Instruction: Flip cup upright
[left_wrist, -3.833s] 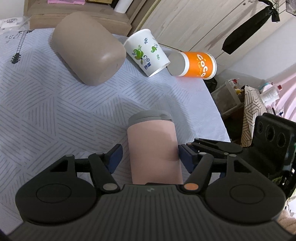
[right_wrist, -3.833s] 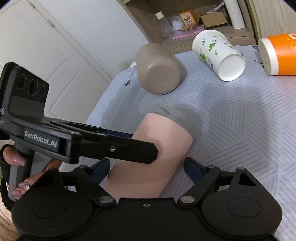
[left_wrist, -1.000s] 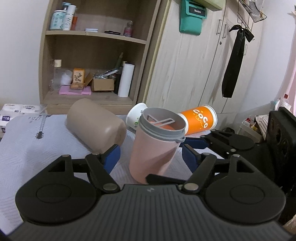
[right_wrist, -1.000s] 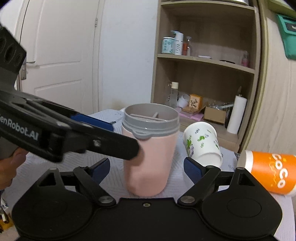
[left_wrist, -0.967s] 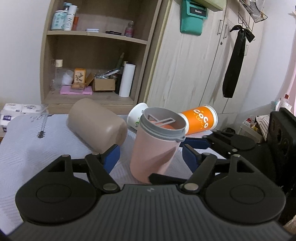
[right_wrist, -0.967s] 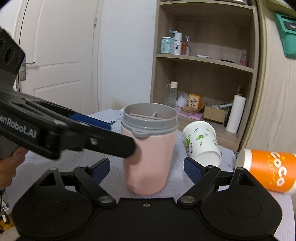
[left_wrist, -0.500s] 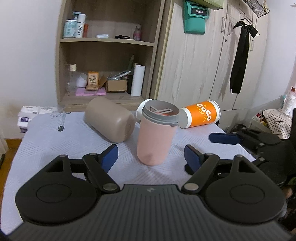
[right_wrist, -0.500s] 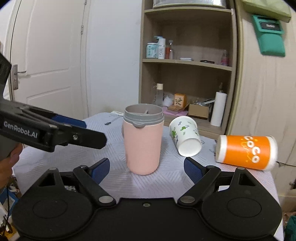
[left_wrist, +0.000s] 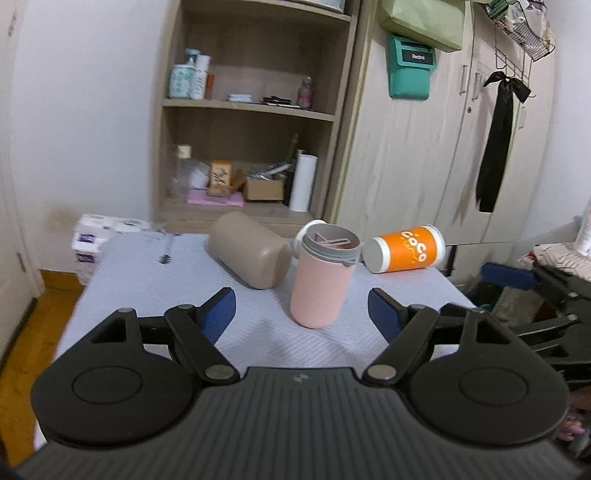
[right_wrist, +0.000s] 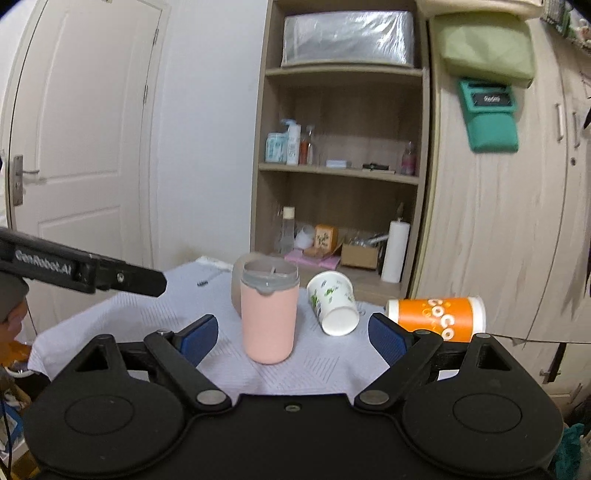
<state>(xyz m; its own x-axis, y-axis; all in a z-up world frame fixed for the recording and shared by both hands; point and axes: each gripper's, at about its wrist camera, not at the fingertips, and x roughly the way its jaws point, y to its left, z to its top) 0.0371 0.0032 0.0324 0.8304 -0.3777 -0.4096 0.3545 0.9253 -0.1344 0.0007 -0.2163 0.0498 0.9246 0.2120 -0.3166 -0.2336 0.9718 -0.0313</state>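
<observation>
A pink cup with a grey rim (left_wrist: 320, 285) stands upright on the light patterned tablecloth (left_wrist: 147, 280), mouth up; it also shows in the right wrist view (right_wrist: 269, 318). My left gripper (left_wrist: 302, 314) is open and empty, pulled back from the cup. My right gripper (right_wrist: 292, 338) is open and empty, also well back from it. The left gripper's body (right_wrist: 85, 271) reaches into the right wrist view from the left, and the right gripper's body (left_wrist: 546, 291) sits at the right edge of the left wrist view.
A taupe cup (left_wrist: 248, 254), a white leaf-print paper cup (right_wrist: 334, 307) and an orange paper cup (left_wrist: 404, 248) lie on their sides behind the pink cup. A shelf unit (right_wrist: 340, 173) and a wardrobe (left_wrist: 424, 147) stand behind the table. The table edge drops off at the right.
The pink cup went from lying between my grippers to standing upright. Both grippers have let go and drawn back from it over the last second.
</observation>
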